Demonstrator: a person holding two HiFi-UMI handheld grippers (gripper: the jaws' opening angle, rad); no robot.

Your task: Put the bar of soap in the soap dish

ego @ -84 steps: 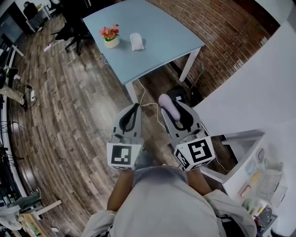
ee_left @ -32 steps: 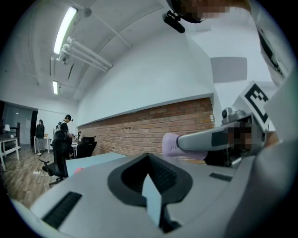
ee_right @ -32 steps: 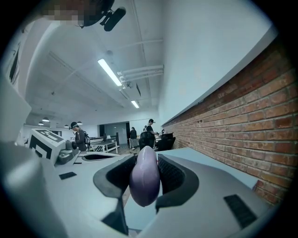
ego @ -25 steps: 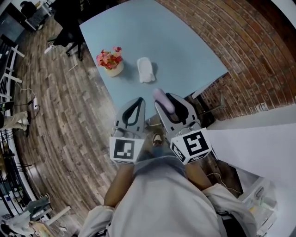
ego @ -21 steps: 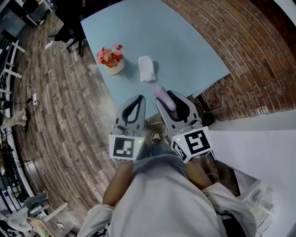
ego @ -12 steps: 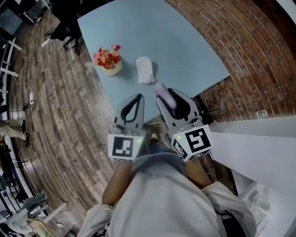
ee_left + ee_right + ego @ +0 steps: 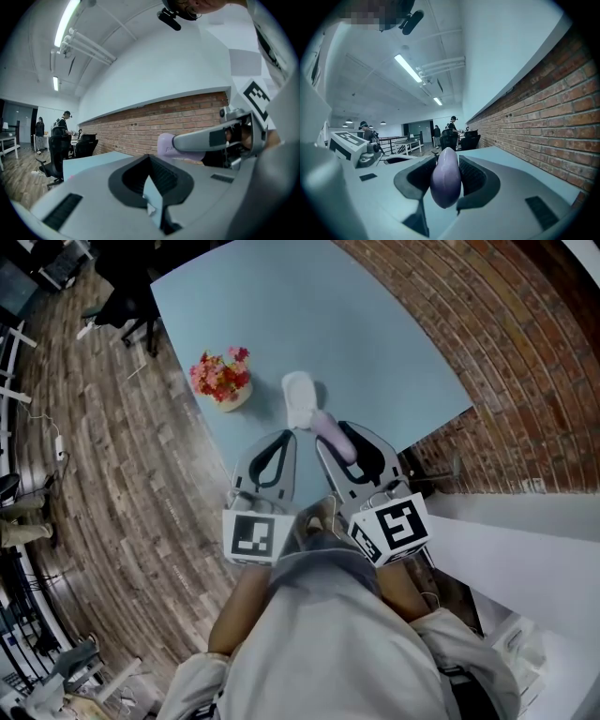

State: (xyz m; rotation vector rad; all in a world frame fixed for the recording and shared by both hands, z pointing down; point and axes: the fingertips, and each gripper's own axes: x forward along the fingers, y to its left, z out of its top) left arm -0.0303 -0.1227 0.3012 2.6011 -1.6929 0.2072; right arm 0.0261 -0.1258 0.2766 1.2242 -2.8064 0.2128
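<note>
A lavender bar of soap (image 7: pixel 332 432) is clamped on edge between the jaws of my right gripper (image 7: pixel 339 439), which hangs over the near edge of the light blue table (image 7: pixel 309 306). In the right gripper view the soap (image 7: pixel 446 180) fills the gap between the black pads (image 7: pixel 469 174). The white soap dish (image 7: pixel 300 397) lies on the table just ahead of the soap, to its left. My left gripper (image 7: pixel 283 436) is beside the right one, shut with nothing in it; its tips meet in the left gripper view (image 7: pixel 149 157), where the soap (image 7: pixel 165 143) shows at the right.
A pot of red and pink flowers (image 7: pixel 221 379) stands on the table left of the dish. A brick wall (image 7: pixel 487 324) runs along the right, wood floor (image 7: pixel 112 474) lies to the left, and a white counter (image 7: pixel 525 549) is at lower right. Office chairs (image 7: pixel 58 150) and people stand far off.
The person has walked up to the table. Both grippers moved forward together, so the soap's tip now reaches over the table edge close to the dish. The grip on the soap is unchanged.
</note>
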